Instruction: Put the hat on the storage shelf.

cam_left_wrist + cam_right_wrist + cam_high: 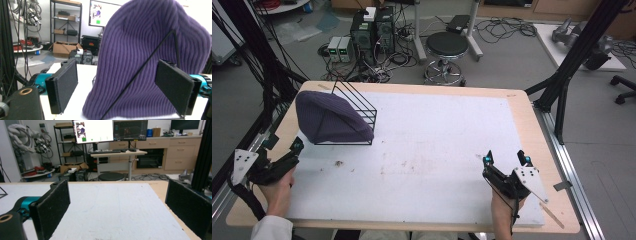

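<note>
Snagging looks like the main hazard here: the purple knit hat (329, 119) is draped over the black wire rack (361, 107) at the far left of the worktop (437, 145), and its ribbed fabric could catch on the thin rods if it were pulled sideways rather than lifted up and off. The rack seems light and sits loose on the white mat, so a tug on the hat would probably drag or tip it with the fabric, perhaps toward the left edge, which is near. The left gripper (287, 152) hovers just beside the rack's near left corner with its jaws spread apart and nothing between them; in the left gripper view the hat (147, 62) rises close ahead between the two black pads, with one slanting rod of the rack (140, 71) running across its front. Closing from that position could pinch the rod along with the knit, so the grip might slip or carry the rack along. The right gripper (507, 165) rests at the near right, well apart from the hat, jaws likewise apart and empty over the bare mat. As for containers, the rack is the only holder here, and it carries the hat alone, mostly on its left side, leaving the right-hand rods bare.
</note>
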`<state>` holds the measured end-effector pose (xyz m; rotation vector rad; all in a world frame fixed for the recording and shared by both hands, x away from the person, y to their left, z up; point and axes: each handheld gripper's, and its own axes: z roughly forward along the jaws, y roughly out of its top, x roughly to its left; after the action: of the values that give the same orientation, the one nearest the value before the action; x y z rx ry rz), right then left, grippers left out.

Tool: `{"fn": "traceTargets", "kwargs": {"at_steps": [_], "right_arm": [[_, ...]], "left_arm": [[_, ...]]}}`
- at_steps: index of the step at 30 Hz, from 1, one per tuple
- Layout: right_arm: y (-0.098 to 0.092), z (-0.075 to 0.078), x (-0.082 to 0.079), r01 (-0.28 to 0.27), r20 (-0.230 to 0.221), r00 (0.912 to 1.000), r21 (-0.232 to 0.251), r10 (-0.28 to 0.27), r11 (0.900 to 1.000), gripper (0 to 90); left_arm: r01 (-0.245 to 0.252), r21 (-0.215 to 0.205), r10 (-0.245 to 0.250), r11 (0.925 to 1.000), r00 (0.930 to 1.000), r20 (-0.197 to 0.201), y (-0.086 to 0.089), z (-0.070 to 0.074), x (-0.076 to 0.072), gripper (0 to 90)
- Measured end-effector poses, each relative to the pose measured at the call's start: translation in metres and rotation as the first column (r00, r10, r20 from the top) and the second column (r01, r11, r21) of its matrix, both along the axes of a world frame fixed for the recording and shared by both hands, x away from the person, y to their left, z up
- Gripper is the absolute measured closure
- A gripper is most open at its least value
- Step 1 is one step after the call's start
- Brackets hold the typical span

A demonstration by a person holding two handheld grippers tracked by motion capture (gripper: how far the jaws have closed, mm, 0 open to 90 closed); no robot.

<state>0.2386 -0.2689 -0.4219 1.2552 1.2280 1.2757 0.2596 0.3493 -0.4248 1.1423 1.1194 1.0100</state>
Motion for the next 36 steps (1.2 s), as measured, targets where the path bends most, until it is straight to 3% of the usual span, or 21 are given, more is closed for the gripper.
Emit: {"fn": "traceTargets", "kwargs": {"at_steps": [5,8,11,17,25,30,36], "right_arm": [[0.0,-0.011,0.002,0.038,-0.042,0.9984,0.001,-0.038,0.999,4.9],[0.002,-0.013,0.002,0.04,-0.044,0.9982,-0.015,-0.04,0.999,4.9],[0.008,-0.015,0.003,0.024,-0.052,0.9983,-0.042,-0.026,0.999,4.9],[0.018,-0.013,0.003,-0.014,-0.043,0.999,-0.111,0.01,0.994,4.9],[0.011,-0.014,0.002,-0.006,-0.06,0.9982,-0.082,0.001,0.997,4.9],[0.002,-0.014,-0.001,0.021,-0.066,0.9976,-0.028,-0.023,0.999,4.9],[-0.004,-0.014,-0.002,0.033,-0.068,0.9971,-0.016,-0.034,0.999,4.9]], "left_arm": [[0.016,-0.002,-0.016,0.9999,0.9996,-0.024,-0.002,-0.007,-0.004,19.6],[0.017,-0.008,-0.017,0.9998,0.9994,-0.031,-0.002,-0.01,-0.006,19.6],[0.014,-0.023,-0.014,0.9996,0.9991,-0.04,-0.001,-0.011,-0.006,19.6],[0.011,-0.015,-0.011,0.9998,0.9991,-0.041,0.0,-0.012,-0.006,19.6],[0.028,-0.022,-0.029,0.9994,0.9985,-0.046,-0.001,-0.013,-0.005,20.0],[0.032,-0.021,-0.032,0.9993,0.9985,-0.045,-0.001,-0.013,-0.005,20.1],[0.035,-0.027,-0.036,0.999,0.9982,-0.048,-0.001,-0.014,-0.005,20.1]]}}
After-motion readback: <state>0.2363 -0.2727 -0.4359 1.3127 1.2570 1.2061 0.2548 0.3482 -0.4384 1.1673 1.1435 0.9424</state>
